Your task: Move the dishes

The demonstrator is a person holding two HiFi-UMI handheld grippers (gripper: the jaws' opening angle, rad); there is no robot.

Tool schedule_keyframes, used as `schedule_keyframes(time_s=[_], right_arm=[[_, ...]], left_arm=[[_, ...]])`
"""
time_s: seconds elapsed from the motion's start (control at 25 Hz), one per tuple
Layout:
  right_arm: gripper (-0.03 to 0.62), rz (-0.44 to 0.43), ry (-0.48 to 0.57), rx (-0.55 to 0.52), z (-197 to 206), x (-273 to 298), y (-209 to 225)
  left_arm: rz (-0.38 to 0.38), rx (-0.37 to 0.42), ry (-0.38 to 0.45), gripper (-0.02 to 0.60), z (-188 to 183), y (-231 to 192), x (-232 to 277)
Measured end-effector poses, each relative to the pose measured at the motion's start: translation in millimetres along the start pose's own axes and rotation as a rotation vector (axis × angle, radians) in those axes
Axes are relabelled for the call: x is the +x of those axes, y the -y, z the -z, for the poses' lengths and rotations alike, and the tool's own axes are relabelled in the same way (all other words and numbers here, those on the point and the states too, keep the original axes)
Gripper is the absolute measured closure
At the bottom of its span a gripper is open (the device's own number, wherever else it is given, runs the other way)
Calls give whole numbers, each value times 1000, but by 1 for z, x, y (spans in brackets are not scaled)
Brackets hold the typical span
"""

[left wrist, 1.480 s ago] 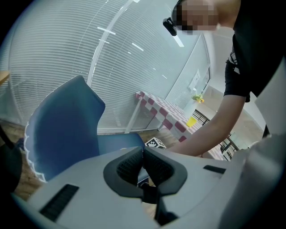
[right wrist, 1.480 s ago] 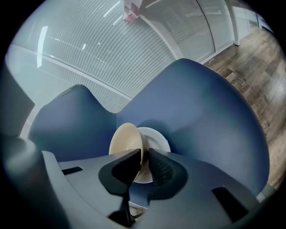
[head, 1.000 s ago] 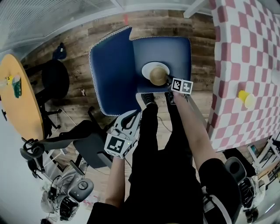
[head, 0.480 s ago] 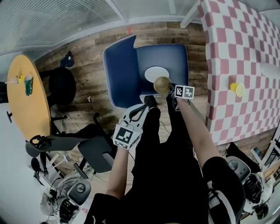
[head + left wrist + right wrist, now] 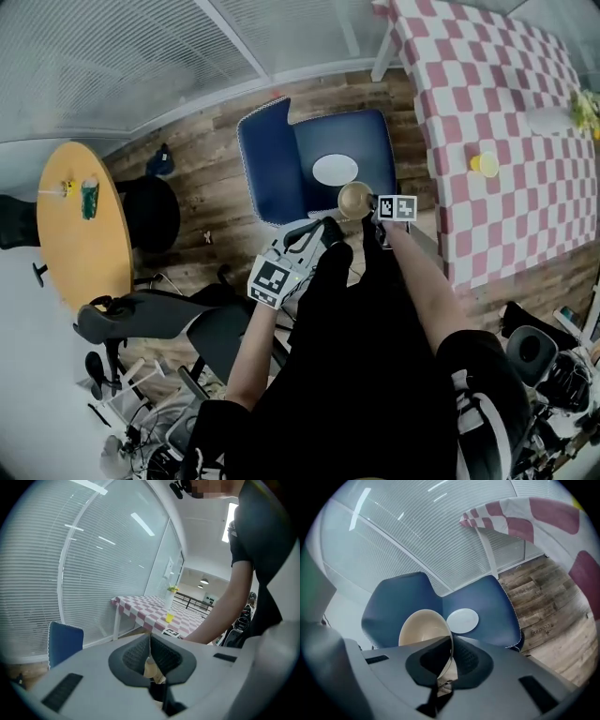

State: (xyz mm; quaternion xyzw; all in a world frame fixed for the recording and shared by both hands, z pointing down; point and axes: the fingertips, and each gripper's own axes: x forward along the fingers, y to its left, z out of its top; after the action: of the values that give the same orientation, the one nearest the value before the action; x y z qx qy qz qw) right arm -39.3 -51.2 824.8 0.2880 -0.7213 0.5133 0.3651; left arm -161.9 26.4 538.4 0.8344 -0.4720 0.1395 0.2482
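Note:
A beige bowl (image 5: pixel 354 200) hangs in the air above the blue chair (image 5: pixel 272 169), tilted on its side. My right gripper (image 5: pixel 367 208) is shut on its rim, and the jaws have just been closing further on it. In the right gripper view the bowl (image 5: pixel 423 627) rises left of the right gripper (image 5: pixel 450 653), its thin wall pinched between the pads. A white plate (image 5: pixel 335 170) lies flat on the chair seat, below the bowl; the right gripper view shows the plate (image 5: pixel 462 620) too. My left gripper (image 5: pixel 321 228) hovers near my legs, shut and empty (image 5: pixel 150 651).
A table with a red-and-white checked cloth (image 5: pixel 487 112) stands to the right and bears a yellow cup (image 5: pixel 485 165). A round wooden table (image 5: pixel 80 225) and black office chairs (image 5: pixel 150 211) stand to the left. Blinds close off the far side.
The bowl has come up off the white plate on the chair, carried by the right gripper. Both grippers have risen, and the left one has rolled somewhat.

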Motion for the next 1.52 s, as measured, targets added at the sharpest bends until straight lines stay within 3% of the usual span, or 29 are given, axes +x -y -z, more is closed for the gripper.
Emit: schedule_keyframes(time_s=[0.44, 0.72, 0.96, 1.52], right_arm=[[566, 15, 0, -47, 29, -72, -27], [567, 14, 2, -51, 52, -97, -9], [568, 18, 36, -78, 42, -127, -6], [568, 114, 99, -14, 23, -252, 96]], left_arm=[[17, 52, 45, 555, -30, 31, -42], [36, 82, 46, 555, -13, 46, -56], [71, 128, 9, 555, -14, 44, -64], [153, 185, 38, 555, -46, 125, -8]])
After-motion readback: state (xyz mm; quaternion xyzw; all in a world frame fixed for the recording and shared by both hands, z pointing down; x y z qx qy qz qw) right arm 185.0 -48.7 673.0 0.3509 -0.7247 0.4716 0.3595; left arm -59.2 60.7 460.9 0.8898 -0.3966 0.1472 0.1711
